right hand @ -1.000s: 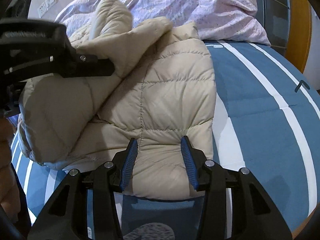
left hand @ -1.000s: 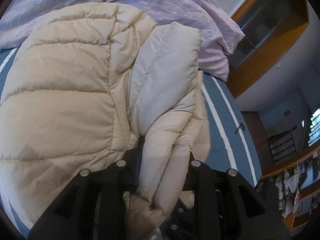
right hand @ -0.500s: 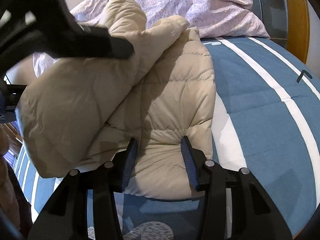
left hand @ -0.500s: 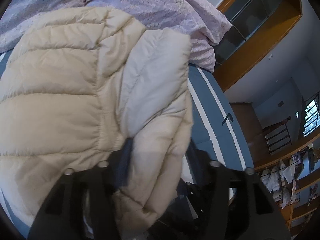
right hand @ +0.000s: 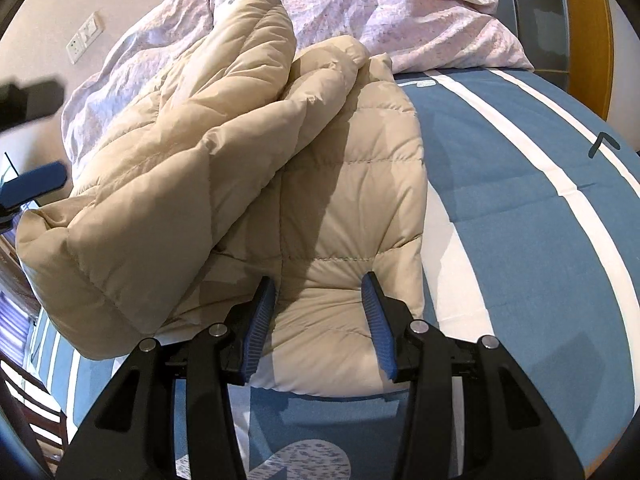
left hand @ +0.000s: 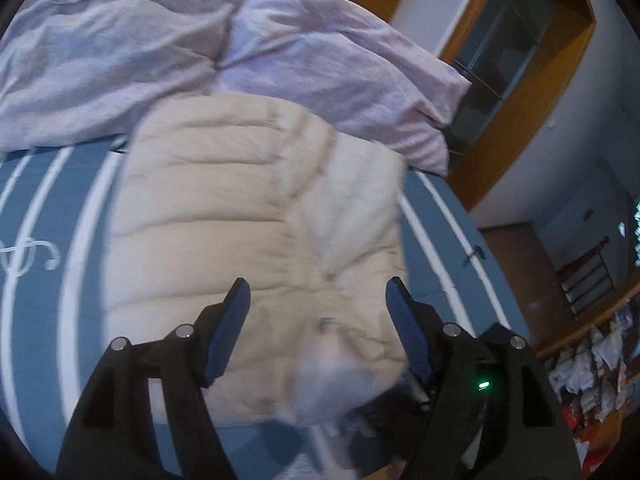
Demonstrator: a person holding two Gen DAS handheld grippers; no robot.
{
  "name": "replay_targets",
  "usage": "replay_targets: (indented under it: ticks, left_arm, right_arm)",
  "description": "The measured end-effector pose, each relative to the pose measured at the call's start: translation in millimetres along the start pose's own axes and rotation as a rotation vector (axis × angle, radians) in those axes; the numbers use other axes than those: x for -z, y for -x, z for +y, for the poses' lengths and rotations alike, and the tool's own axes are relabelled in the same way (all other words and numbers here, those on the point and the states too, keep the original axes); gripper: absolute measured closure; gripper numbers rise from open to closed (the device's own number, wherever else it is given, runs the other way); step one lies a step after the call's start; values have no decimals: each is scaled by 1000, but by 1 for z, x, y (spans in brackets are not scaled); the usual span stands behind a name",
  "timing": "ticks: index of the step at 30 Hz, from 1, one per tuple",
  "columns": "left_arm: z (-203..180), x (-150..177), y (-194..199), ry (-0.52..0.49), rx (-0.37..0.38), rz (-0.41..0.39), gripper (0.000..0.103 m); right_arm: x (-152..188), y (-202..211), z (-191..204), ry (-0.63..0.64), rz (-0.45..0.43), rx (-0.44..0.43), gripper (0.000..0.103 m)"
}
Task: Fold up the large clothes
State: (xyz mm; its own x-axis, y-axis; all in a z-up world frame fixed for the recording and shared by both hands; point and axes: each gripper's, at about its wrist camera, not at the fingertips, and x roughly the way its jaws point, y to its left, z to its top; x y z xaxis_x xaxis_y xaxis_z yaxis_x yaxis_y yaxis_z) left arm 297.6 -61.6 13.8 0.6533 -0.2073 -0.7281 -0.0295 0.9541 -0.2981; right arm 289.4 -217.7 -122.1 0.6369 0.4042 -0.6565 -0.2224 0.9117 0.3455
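A cream quilted puffer jacket [left hand: 248, 232] lies on the blue and white striped bed [left hand: 44, 220]. In the right wrist view the jacket [right hand: 344, 184] has its left side folded over the middle in a thick bulge [right hand: 160, 200]. My left gripper [left hand: 318, 332] is open and empty, just above the jacket's near hem. Its fingers [right hand: 38, 178] also show at the left edge of the right wrist view. My right gripper [right hand: 318, 320] is open, with its jaws on either side of the jacket's near hem and nothing pinched.
A crumpled lilac duvet [left hand: 200, 52] lies at the head of the bed, behind the jacket; it also shows in the right wrist view [right hand: 400, 12]. A wooden-framed cabinet [left hand: 520, 80] stands to the right of the bed. A wall socket [right hand: 84, 40] is on the left wall.
My left gripper carried the jacket's side across, then opened and let it go. The folded part now rests on the jacket. My right gripper stayed in place.
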Motion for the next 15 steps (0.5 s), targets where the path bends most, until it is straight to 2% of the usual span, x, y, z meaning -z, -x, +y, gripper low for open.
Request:
replay_targets:
  ticks: [8,11,15]
  left_arm:
    - [56,9,9,29,-187,-19,33]
    - [70,16,6,39,-226,-8,33]
    - [70,28,-9,25,-249,21,33]
  right_arm:
    - [2,2,-1,-6,1,-3,57]
    - [2,2,-2,-10,2,-5,57]
    - [1,4,-5,-26,13,-5,57]
